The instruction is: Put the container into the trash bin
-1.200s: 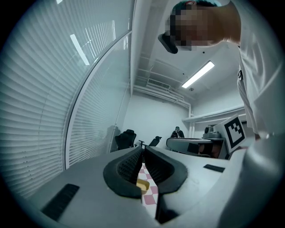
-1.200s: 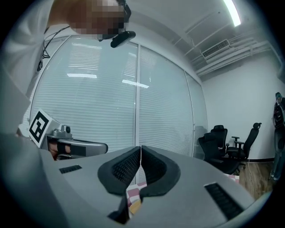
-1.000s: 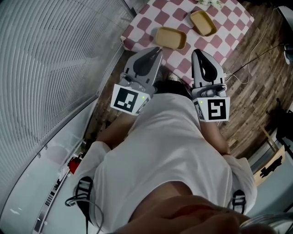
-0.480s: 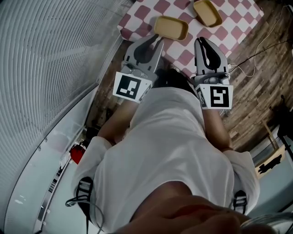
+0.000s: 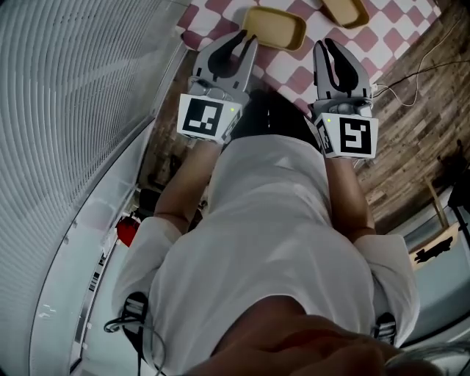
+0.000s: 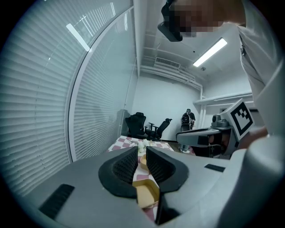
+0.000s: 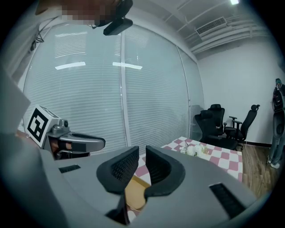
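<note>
one container [image 5: 273,28] higher in frame, checked tablecloth [image 5: 290,73] mostly cropped

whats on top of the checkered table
A near tan container, a far tan container and white flowers sit on the checkered table. The left tongs cover part of its near edge.

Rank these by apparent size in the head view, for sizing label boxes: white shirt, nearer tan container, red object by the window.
1. white shirt
2. nearer tan container
3. red object
The shirt sits closest to the camera.
</note>
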A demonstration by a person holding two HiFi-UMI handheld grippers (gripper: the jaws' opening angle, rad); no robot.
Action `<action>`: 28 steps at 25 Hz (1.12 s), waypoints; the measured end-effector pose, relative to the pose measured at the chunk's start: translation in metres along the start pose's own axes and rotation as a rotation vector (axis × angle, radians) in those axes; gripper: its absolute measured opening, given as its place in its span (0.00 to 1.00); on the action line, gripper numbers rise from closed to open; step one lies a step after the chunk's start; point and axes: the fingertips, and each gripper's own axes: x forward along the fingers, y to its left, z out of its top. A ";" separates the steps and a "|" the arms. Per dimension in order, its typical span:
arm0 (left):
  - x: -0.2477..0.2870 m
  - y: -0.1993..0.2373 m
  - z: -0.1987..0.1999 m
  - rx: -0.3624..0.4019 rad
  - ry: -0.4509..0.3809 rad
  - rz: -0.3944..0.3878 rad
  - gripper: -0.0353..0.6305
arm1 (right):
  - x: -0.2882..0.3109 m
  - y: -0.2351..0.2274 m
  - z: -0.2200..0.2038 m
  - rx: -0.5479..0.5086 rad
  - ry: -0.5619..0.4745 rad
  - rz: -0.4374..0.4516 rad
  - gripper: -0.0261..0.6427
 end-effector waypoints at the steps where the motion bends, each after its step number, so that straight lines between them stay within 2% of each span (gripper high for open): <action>1: 0.004 0.004 -0.007 -0.007 0.008 0.002 0.12 | 0.005 -0.002 -0.007 0.004 0.010 0.000 0.10; 4: 0.016 0.016 -0.027 -0.043 0.028 0.012 0.20 | 0.017 -0.007 -0.030 0.019 0.046 -0.001 0.14; 8: 0.032 0.037 -0.053 -0.052 0.063 0.042 0.20 | 0.034 -0.016 -0.060 0.046 0.084 -0.015 0.15; 16: 0.050 0.057 -0.117 -0.079 0.155 0.052 0.21 | 0.053 -0.025 -0.124 0.102 0.183 -0.057 0.17; 21: 0.070 0.069 -0.145 -0.101 0.191 0.074 0.25 | 0.067 -0.040 -0.156 0.142 0.219 -0.075 0.21; 28: 0.119 0.065 -0.187 -0.121 0.266 0.070 0.26 | 0.079 -0.077 -0.200 0.201 0.272 -0.092 0.23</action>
